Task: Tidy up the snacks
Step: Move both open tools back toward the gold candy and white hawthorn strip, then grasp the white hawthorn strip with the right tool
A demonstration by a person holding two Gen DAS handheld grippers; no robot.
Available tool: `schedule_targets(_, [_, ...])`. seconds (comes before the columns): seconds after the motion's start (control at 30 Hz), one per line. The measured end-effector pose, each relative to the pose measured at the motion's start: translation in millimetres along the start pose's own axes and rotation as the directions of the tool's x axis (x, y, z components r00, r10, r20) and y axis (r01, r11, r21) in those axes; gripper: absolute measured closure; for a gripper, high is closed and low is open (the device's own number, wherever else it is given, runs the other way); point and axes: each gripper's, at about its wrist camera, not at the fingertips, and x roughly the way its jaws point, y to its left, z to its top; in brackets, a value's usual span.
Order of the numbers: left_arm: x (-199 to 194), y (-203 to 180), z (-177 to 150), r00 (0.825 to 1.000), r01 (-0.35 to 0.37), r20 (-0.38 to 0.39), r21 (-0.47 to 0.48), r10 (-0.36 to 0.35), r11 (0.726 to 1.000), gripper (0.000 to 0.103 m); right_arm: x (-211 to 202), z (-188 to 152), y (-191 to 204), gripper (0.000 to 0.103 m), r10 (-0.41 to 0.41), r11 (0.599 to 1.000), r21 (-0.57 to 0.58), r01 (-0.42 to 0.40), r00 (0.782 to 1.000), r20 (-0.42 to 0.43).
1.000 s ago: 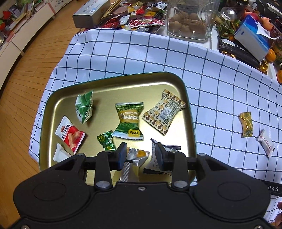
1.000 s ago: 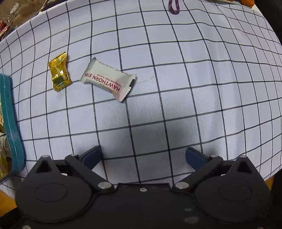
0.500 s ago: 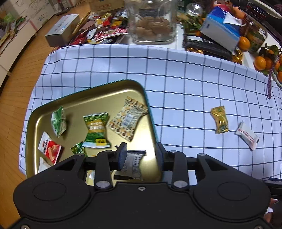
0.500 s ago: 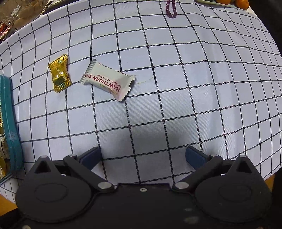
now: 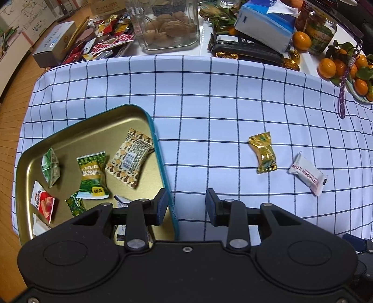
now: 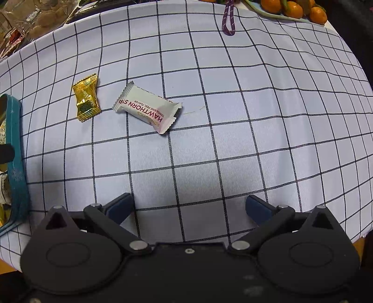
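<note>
A gold tin tray (image 5: 130,115) with a teal rim holds several wrapped snacks on the checked cloth. A gold-wrapped candy (image 5: 263,152) and a white hawthorn strip packet (image 5: 307,176) lie on the cloth to its right; the right wrist view shows both, the candy (image 6: 86,100) and the packet (image 6: 146,110). My left gripper (image 5: 185,206) is open and empty over the tray's right rim. My right gripper (image 6: 188,209) is wide open and empty, above bare cloth near the packet.
Beyond the cloth stand a glass jar of nuts (image 5: 166,25), a blue tissue box (image 5: 265,25), loose snack packets (image 5: 100,44) and oranges (image 5: 340,65). A purple cord (image 6: 227,21) lies on the cloth's far side. The tray's rim (image 6: 14,151) sits at the right wrist view's left edge.
My left gripper has moved right, from over the tray's middle to its right rim, and its jaws have opened wider. The right gripper has drawn slightly nearer the packet.
</note>
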Motion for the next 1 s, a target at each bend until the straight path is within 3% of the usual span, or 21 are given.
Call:
schedule_targets(0.07, [-1,-1,1,1.000,0.009,-0.001,-0.002,-0.009,1.000,0.059,-4,-4,-1,0.001,0.001,1.000,-0.008,-0.001,1.000,0.003])
schedule_targets(0.17, [-3,-1,5,0.999,0.048,-0.008,-0.017,-0.048,0.999,0.059,-20,-4,-5,0.041,0.008,0.996,-0.084,-0.003,0.998,0.061])
schedule_targets(0.23, [-4,0,7,0.996,0.082,-0.016,-0.031,-0.082,0.996,0.059,-31,-2,-6,0.042,0.021,0.989,-0.147,-0.005,0.994,0.104])
schedule_targets(0.4, [-4,2,10,0.992,0.124,-0.030,-0.062,-0.126,0.990,0.059,-57,21,-13,0.040,0.132,0.985,-0.139,-0.104,0.967,0.216])
schedule_targets(0.57, [-3,7,13,0.992,0.118,-0.034,-0.086,-0.121,0.989,0.059,-54,55,-6,0.040,0.215,0.960,-0.216,-0.177,0.963,0.165])
schedule_targets(0.73, [-1,13,15,0.992,0.114,-0.039,-0.111,-0.119,0.987,0.059,-36,66,8,0.040,0.219,0.940,-0.295,-0.169,0.965,0.146])
schedule_targets(0.93, [3,13,15,0.991,0.118,-0.054,-0.123,-0.126,0.985,0.059,-19,75,11,0.040,0.206,0.942,-0.294,-0.162,0.971,0.125])
schedule_targets(1.0, [4,12,14,0.991,0.118,-0.055,-0.115,-0.125,0.986,0.059,-13,75,13,0.049,0.179,0.946,-0.294,-0.138,0.977,0.114])
